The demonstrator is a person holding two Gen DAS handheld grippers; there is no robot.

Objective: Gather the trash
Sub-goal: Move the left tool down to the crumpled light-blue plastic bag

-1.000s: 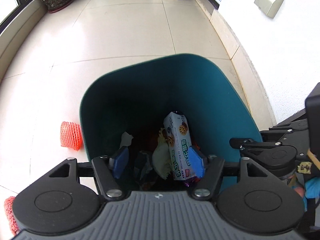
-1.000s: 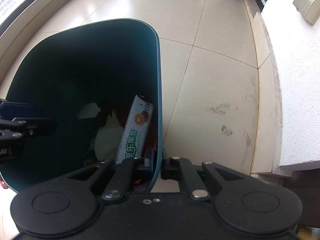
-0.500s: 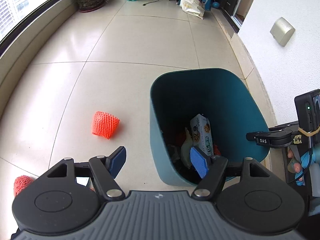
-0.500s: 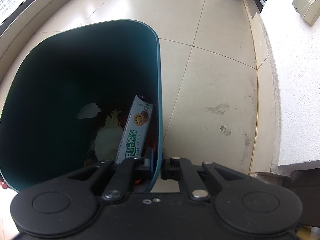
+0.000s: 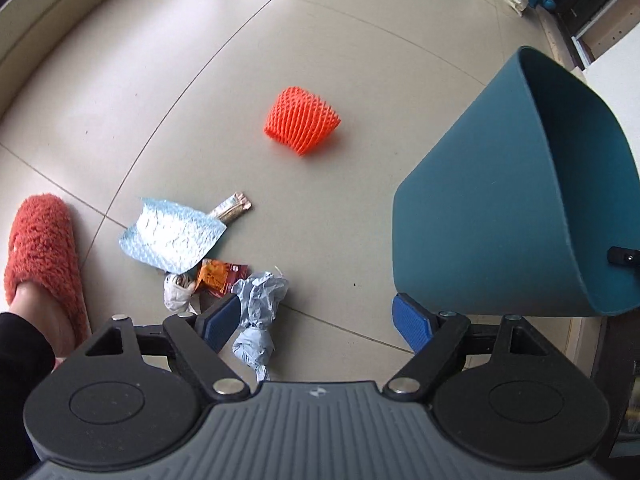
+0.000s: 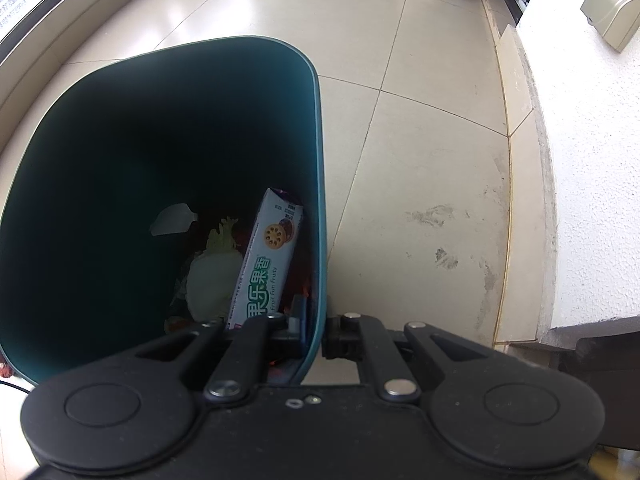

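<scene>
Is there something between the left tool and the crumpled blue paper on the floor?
Nothing visible. The left tool is open with the crumpled blue paper just beside its left pad, on bare floor.

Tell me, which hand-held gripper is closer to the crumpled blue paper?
Left. The left hand-held gripper hovers open right above the crumpled blue paper; the right hand-held gripper is off clamping the bin's rim.

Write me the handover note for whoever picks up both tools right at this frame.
Right tool: shut on the teal bin's rim, steadying it.
Left tool: empty; its jaws have just been opening above the floor litter.
In the bin: biscuit box and other scraps.
Left on the floor: crumpled blue paper, orange wrapper, white wad, foil bubble pouch, thin stick packet, orange foam net.
Next, probably the blue paper, nearest the left tool.
</scene>
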